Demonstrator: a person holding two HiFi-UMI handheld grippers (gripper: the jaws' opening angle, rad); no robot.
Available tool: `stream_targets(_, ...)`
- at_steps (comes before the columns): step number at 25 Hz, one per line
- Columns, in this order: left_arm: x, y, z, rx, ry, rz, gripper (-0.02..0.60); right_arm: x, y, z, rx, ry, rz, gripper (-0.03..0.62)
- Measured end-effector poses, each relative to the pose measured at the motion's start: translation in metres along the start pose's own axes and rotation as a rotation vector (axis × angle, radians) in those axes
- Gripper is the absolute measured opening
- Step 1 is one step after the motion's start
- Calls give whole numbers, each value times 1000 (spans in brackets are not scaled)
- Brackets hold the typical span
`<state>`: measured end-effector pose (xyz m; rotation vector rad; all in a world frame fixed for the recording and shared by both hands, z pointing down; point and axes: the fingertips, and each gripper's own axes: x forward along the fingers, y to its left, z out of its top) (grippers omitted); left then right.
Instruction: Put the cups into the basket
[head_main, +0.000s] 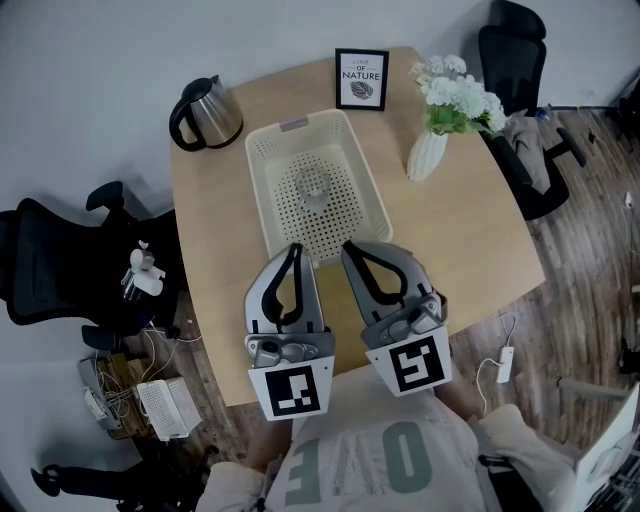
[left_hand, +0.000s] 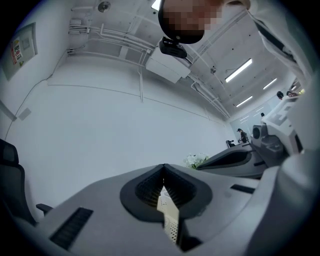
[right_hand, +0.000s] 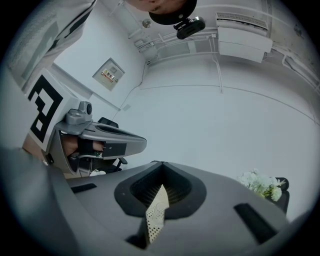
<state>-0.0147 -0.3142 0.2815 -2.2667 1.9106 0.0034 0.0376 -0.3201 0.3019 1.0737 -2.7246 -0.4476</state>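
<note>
A cream perforated basket (head_main: 256, 180) stands in the middle of the round wooden table (head_main: 470, 240). One clear cup (head_main: 312, 190) sits inside it, near the middle. My left gripper (head_main: 295, 248) and right gripper (head_main: 350, 245) hang side by side over the basket's near end, tips pointing away from me. Both are shut with nothing between the fingers. In the left gripper view the left gripper (left_hand: 164, 172) shows only a sliver of basket (left_hand: 170, 215) through the closed jaws. The right gripper (right_hand: 161, 172) likewise shows a strip of basket (right_hand: 155, 212).
A steel kettle (head_main: 208, 112) stands at the table's back left, a framed print (head_main: 361, 79) at the back, and a white vase with white flowers (head_main: 432, 145) to the basket's right. Black office chairs (head_main: 60, 265) flank the table, and cables lie on the floor.
</note>
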Motion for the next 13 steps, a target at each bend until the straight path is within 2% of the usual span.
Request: stream_targets(13,1,10,-4,26,3,21,9,5,-6,-2,16,-6,-16,-3)
